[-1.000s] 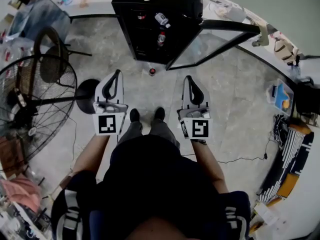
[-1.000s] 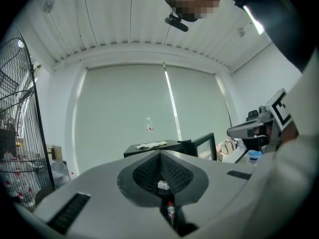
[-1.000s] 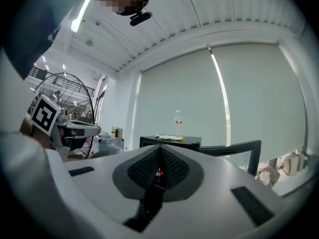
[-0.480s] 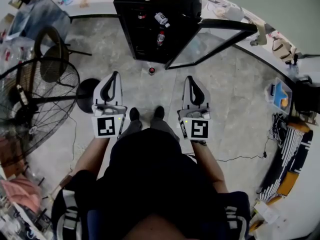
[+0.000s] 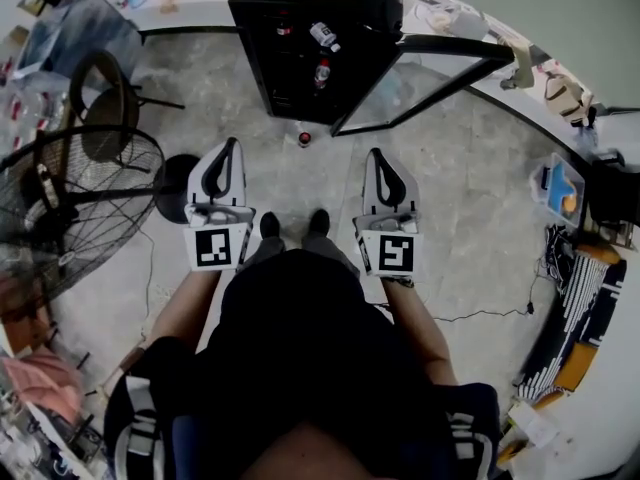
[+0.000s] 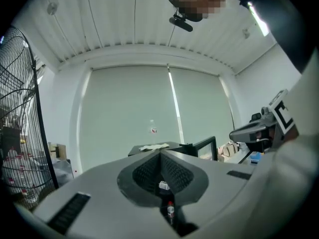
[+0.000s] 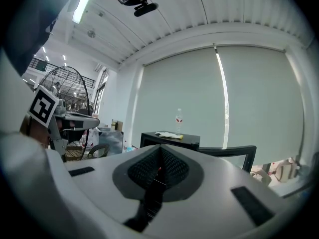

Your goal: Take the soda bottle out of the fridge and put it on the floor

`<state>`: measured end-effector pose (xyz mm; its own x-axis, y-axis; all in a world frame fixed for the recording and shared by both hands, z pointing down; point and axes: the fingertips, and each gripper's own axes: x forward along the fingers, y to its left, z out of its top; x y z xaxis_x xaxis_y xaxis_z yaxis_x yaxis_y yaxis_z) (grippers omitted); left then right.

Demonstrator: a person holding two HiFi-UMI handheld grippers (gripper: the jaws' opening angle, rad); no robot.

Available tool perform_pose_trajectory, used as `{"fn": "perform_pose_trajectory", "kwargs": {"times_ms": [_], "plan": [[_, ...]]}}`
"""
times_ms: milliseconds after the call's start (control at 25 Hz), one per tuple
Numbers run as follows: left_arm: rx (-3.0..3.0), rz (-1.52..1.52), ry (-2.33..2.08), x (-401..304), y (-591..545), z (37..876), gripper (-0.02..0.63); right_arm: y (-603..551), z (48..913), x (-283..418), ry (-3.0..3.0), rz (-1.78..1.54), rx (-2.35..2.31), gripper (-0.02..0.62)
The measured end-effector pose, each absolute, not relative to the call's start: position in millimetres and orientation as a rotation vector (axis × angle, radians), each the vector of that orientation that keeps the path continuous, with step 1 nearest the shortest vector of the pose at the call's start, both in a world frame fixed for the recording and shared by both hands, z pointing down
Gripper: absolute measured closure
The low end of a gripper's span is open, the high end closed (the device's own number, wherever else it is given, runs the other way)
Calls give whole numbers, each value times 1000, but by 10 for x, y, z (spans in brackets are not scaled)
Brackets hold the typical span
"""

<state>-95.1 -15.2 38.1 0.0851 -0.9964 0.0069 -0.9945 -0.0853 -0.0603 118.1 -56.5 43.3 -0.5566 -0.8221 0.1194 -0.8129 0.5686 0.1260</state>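
**A:** Where are the claws?

**B:** Out in front, level and side by side, above the person's shoes (image 5: 270, 230). The left claw (image 5: 233, 146) is clenched, its pads meeting at the tip with nothing between them. The right claw (image 5: 375, 154) is clenched and empty too.

**A:** Why hold them like that?

**B:** My guess is they are parked at rest. Both aim at the fridge (image 5: 262, 68) but are well short of anything to grasp.

**A:** And the soda bottle?

**B:** I take the small red-capped one to be the soda bottle (image 5: 304, 140), though the label is too small to read. It stands upright on the floor (image 5: 450, 188), just in front of the fridge and well apart from both claws. If I have the right bottle, the job looks done.

**A:** Anything inside?

**B:** Two more. A top bottle (image 5: 323, 37) lies tilted on an upper shelf, and a lower bottle (image 5: 322, 73) stands beneath it.

**A:** And the door?

**B:** The door (image 5: 415, 86) is swung wide to the right, which leaves the shelves open to reach. Closing it is not part of the task.
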Motion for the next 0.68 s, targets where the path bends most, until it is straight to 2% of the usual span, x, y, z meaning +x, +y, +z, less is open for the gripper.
{"fn": "perform_pose_trajectory", "kwargs": {"times_ms": [680], "plan": [[-2295,-75,2084,-921,-266,414,583,-639,628,1008,-2604,-2,1301,577]]}}
